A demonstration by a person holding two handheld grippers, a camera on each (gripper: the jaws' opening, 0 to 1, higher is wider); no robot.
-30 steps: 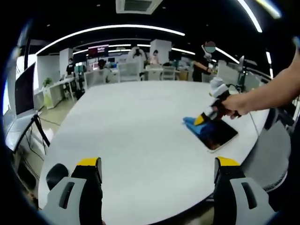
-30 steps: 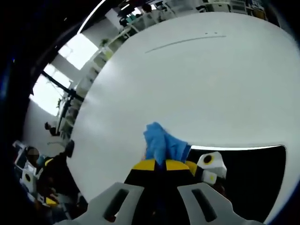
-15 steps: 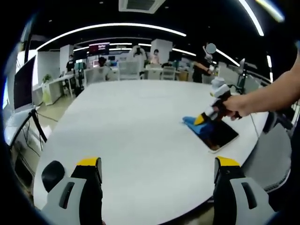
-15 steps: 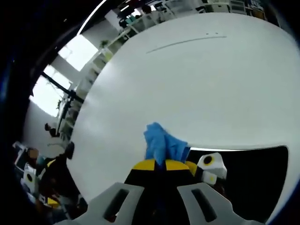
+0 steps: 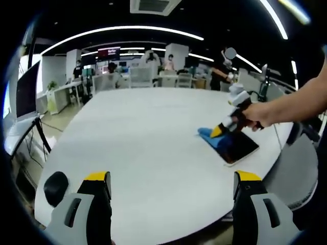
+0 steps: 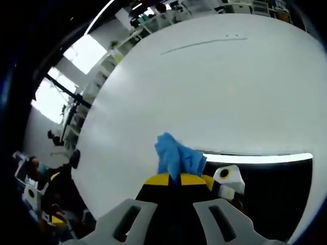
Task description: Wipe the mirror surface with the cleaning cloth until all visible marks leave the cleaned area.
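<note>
A flat rectangular mirror (image 5: 235, 147) lies on the white table (image 5: 143, 138) toward its right side, reflecting dark ceiling. A blue cleaning cloth (image 5: 208, 133) rests at the mirror's left end, pinched by my right gripper (image 5: 219, 130), which a hand holds from the right. In the right gripper view the cloth (image 6: 176, 158) bunches up between the yellow-tipped jaws of the right gripper (image 6: 173, 179), shut on it, with the dark mirror (image 6: 271, 184) beside it. My left gripper (image 5: 171, 178) hovers open over the table's near edge, nothing between its jaws.
Desks, chairs and several people stand beyond the table's far edge (image 5: 153, 76). A monitor on a stand (image 5: 25, 102) is at the left. A grey chair back (image 5: 294, 163) sits past the table's right edge.
The cloth and right gripper have barely shifted on the mirror's end. The left gripper view has drifted slightly.
</note>
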